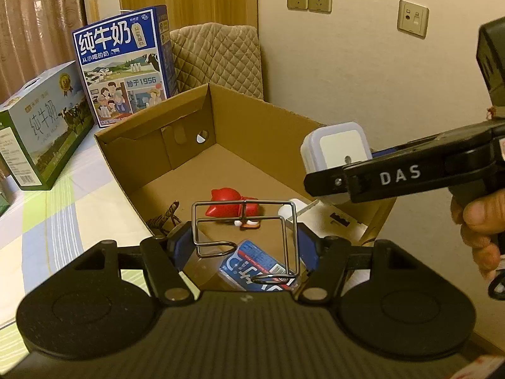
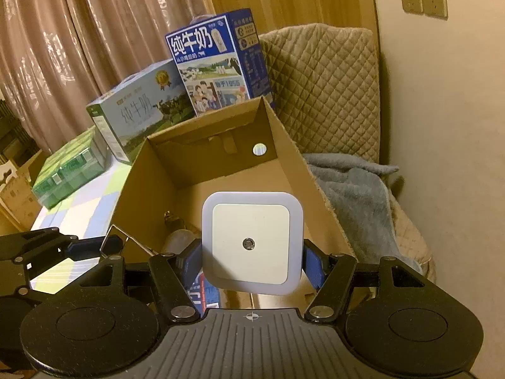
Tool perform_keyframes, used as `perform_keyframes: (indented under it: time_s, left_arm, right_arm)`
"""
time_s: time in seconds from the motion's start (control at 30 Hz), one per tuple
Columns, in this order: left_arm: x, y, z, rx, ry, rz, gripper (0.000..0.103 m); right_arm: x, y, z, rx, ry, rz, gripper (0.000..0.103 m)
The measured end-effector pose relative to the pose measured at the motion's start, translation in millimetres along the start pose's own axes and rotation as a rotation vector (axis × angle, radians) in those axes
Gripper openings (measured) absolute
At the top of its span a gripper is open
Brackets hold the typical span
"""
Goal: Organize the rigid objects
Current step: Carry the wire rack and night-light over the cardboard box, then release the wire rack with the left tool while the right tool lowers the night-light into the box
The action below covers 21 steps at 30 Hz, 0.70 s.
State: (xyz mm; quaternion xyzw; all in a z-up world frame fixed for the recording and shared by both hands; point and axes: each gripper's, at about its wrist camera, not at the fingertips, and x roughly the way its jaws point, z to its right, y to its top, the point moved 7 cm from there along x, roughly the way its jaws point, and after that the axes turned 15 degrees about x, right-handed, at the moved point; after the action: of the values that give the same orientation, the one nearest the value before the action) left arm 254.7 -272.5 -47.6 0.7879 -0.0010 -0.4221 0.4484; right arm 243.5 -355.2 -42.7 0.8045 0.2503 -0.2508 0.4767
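My left gripper (image 1: 244, 240) is shut on a bent metal wire frame (image 1: 246, 230) and holds it over the near edge of an open cardboard box (image 1: 240, 117). My right gripper (image 2: 252, 259) is shut on a white square night light (image 2: 251, 242) above the box's right side; the light also shows in the left wrist view (image 1: 336, 151). Inside the box lie a red toy figure (image 1: 232, 207), a blue packet (image 1: 257, 267), a white item (image 1: 328, 218) and a dark braided piece (image 1: 165, 218).
The box (image 2: 202, 170) stands on a checked cloth (image 1: 47, 214). A blue milk carton box (image 1: 124, 63) and a green one (image 1: 41, 126) stand behind it. A quilted chair (image 2: 322, 88) with a grey blanket (image 2: 350, 189) is to the right, by the wall.
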Motion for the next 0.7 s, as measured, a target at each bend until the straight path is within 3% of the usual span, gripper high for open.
perform_keyframes:
  time_s: [0.53,0.7]
  left_arm:
    - [8.0,-2.1,-0.7,-0.001,-0.025,-0.003,0.063]
    - [-0.3,-0.9,-3.3,-0.002,-0.006,0.014,0.068]
  right_arm:
    - [9.8,-0.6,-1.4,0.008,-0.005,-0.01,0.062]
    - [9.3,-0.3,-2.2,0.01,-0.004,-0.009,0.062]
